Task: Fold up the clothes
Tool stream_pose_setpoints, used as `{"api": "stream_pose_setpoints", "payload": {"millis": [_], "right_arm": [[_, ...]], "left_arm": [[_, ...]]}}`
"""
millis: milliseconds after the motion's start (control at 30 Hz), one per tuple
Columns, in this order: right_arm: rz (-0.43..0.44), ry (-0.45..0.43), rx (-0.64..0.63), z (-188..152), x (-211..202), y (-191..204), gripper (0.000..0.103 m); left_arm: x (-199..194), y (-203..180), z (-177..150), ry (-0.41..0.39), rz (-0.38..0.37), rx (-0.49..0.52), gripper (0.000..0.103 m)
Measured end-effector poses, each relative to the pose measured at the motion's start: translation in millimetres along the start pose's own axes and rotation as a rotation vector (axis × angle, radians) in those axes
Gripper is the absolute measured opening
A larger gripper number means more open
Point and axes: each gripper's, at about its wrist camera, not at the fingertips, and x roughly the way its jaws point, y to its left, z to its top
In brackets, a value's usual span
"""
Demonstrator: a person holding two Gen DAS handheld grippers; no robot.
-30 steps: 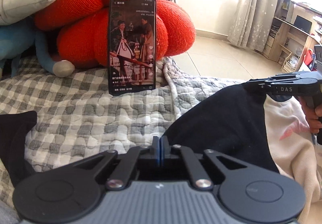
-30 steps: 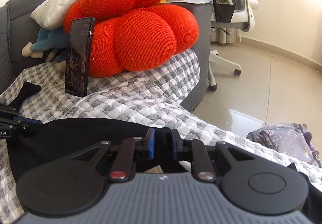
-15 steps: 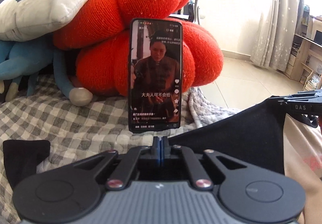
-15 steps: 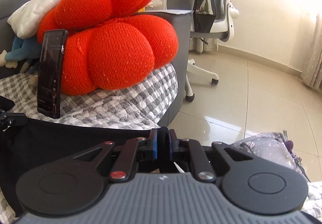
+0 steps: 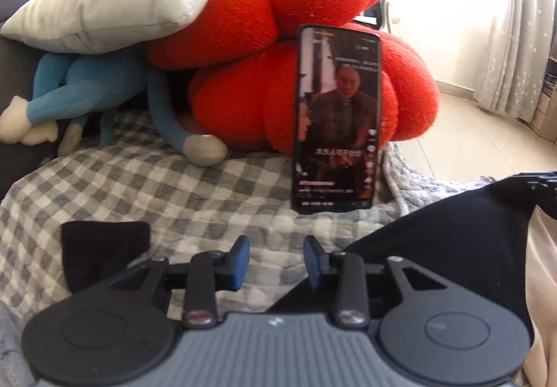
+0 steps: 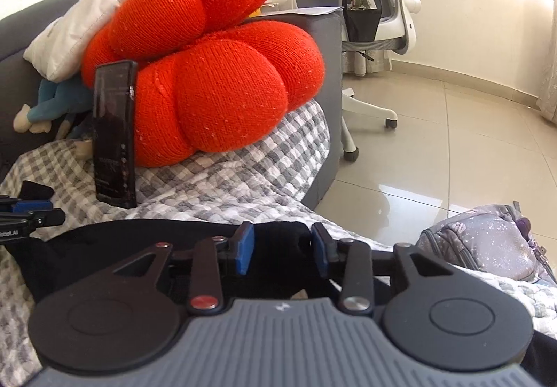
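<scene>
Opening both sets of jaws, I see the black garment (image 5: 435,247) right of my empty left gripper (image 5: 275,260), its edge loose between my right gripper (image 6: 281,253) pads.

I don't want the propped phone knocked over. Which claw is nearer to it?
Left. The left claw, opening with nothing between its pads, points at the phone over bare blanket. The right claw sits off to the phone's right, over the black garment.
</scene>
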Motion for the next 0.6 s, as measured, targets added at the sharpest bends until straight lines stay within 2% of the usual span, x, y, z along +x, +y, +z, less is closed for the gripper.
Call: {"api": "stream_pose_setpoints", "payload": {"millis": [133,267,433,600], "right_arm": [[0.085,0.023,0.018,2,-10,16,0.041],[0.209,0.069,0.049,3,-17,37,0.041],[0.277,0.094,0.024,1,-20,72,0.041],[0.318,0.110,0.008,-8,-16,102,0.041]], "left_arm": [[3,22,1,0.026,0.087,-0.017,0.042],[11,36,2,0.064,0.159,-0.036,0.047],[16,49,0,0.082,0.219,-0.080,0.048],[16,52,-6,0.063,0.265,-0.073,0.047]]}}
